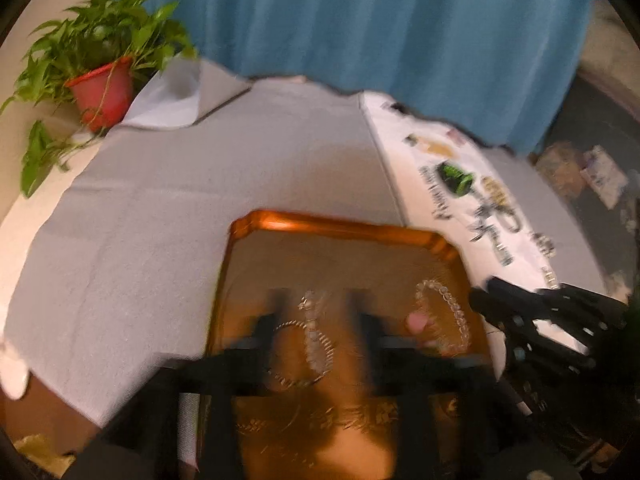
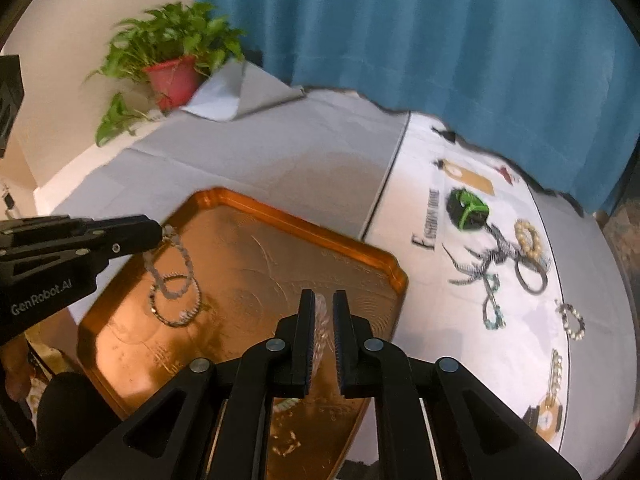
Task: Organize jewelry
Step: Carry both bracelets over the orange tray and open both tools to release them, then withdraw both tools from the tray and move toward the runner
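Note:
A copper tray (image 1: 340, 226) (image 2: 280, 216) lies on the grey cloth. In it lie a clear bead string (image 2: 176, 264) (image 1: 314, 332), a dark bangle (image 2: 176, 300) and a second bead strand (image 1: 444, 312). My left gripper (image 1: 318, 312) hangs blurred over the tray with its jaws apart; in the right wrist view (image 2: 160, 232) its tips sit at the top of the bead string. My right gripper (image 2: 323, 312) is over the tray's near right part, jaws narrowly apart, a clear bead strand (image 2: 322, 328) between them. More jewelry lies on the white cloth: a pearl bracelet (image 2: 528, 238), a teal chain (image 2: 492, 308).
A white printed cloth (image 2: 440, 320) at right carries a green-black box (image 2: 468, 208), a grey ring (image 2: 530, 276), a small bead bracelet (image 2: 572, 320) and a watch (image 2: 550, 400). A potted plant in a red pot (image 2: 174, 80) stands at the far left. A blue curtain (image 2: 440, 40) hangs behind.

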`<act>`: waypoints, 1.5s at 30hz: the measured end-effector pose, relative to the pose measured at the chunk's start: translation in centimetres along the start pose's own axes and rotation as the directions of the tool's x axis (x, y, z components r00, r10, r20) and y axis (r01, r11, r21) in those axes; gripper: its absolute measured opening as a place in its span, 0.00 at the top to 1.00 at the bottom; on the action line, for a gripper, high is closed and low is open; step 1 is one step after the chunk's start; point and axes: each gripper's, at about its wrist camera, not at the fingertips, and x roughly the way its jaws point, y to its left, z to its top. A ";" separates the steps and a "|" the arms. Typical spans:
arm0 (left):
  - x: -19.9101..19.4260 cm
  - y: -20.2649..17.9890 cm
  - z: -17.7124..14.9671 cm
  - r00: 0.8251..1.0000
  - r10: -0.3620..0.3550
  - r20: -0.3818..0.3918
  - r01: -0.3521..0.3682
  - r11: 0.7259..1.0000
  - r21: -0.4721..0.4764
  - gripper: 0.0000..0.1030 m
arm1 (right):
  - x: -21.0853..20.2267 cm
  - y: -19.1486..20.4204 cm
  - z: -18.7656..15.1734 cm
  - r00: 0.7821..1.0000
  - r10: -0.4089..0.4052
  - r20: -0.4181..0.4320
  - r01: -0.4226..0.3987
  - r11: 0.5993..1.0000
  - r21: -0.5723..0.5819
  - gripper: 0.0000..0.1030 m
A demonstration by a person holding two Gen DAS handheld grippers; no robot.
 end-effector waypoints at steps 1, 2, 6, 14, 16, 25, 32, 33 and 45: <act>0.0 0.1 -0.2 0.999 0.034 -0.005 -0.034 0.999 -0.014 0.01 | 0.2 0.0 -0.4 1.000 0.003 -0.023 -0.003 1.000 0.001 0.60; -0.3 0.4 -0.7 0.998 0.068 0.015 -0.068 0.997 -0.033 0.01 | 0.1 -0.1 -1.0 0.999 0.006 -0.040 -0.006 1.000 0.003 0.44; -1.2 1.0 -3.6 0.992 0.124 -0.001 -0.124 0.991 -0.048 0.01 | -1.4 0.0 -4.0 0.998 0.004 -0.070 -0.003 1.000 0.005 0.36; -6.5 -0.8 -11.1 0.996 0.082 -0.047 -0.085 0.993 -0.078 0.01 | -8.2 1.2 -9.8 0.997 0.032 -0.069 -0.031 0.999 0.017 0.36; -8.4 -1.8 -12.3 0.996 0.085 -0.033 -0.087 0.995 -0.055 0.01 | -10.2 1.5 -10.7 0.998 0.035 -0.046 -0.034 0.999 0.017 0.36; -15.3 -5.2 -14.5 0.996 0.061 0.071 -0.061 0.998 -0.001 0.01 | -17.5 2.9 -13.7 0.998 0.027 0.048 -0.026 1.000 -0.014 0.35; -18.7 -7.7 -15.9 0.989 0.064 0.133 -0.070 0.997 0.040 0.01 | -21.6 2.6 -15.6 0.993 0.011 0.119 -0.011 1.000 0.005 0.34; -19.0 -8.0 -16.1 0.989 0.063 0.137 -0.069 0.997 0.044 0.01 | -21.9 2.6 -15.8 0.992 0.010 0.123 -0.011 1.000 0.006 0.34; -21.4 -9.8 -17.7 0.982 0.080 0.173 -0.094 0.992 0.080 0.01 | -24.2 2.0 -17.9 0.987 0.013 0.159 -0.017 1.000 0.026 0.34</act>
